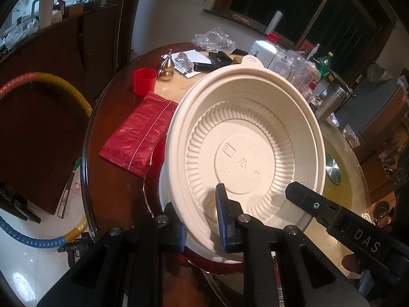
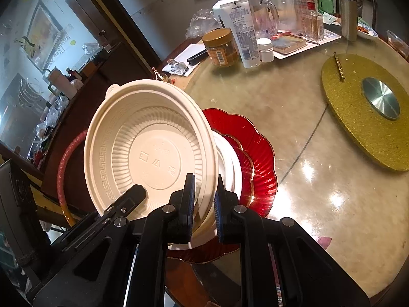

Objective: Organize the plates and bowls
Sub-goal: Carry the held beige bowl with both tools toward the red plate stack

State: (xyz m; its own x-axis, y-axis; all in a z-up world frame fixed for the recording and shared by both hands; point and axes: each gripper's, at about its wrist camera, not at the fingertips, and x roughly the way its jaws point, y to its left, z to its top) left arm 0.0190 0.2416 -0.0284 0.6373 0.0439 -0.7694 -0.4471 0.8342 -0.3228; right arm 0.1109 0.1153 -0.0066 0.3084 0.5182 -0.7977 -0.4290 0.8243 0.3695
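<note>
Bowl: a cream plastic bowl (image 1: 245,138) is held tilted on edge, its inside facing both cameras, above a white plate (image 2: 230,163) that lies on a red scalloped plate (image 2: 258,153) near the worktop's (image 2: 306,179) front edge.
Left gripper: the left gripper (image 1: 202,217) is clenched on the bowl's near rim, one pad inside the wall and one outside.
Right gripper: the right gripper (image 2: 204,199) pinches the same rim further along, one finger inside and one behind the wall; it looks closed on the bowl.
Step in hand: by my reading, the bowl is being set onto the plate stack.
Doing it well: level the bowl first, both grippers turning together so the thin rim does not twist or buckle; centre it over the white plate, lower until the base sits flat, then let go one side at a time.
Risk: thin plastic may flex and slip out of a rim pinch, and a lopsided landing could slide the stack towards the table edge.
Nearby: a red packet (image 1: 138,135) lies just beside the plates, with a red cup (image 1: 144,80) and a small metal gourd (image 1: 166,67) beyond it.
Further off: a jar (image 2: 221,48), a lotion tube (image 2: 242,30) and bottles crowd the far side; a gold turntable (image 2: 368,112) sits well apart.
In the way: only the red packet is close enough to matter; the drop spot itself looks free.
</note>
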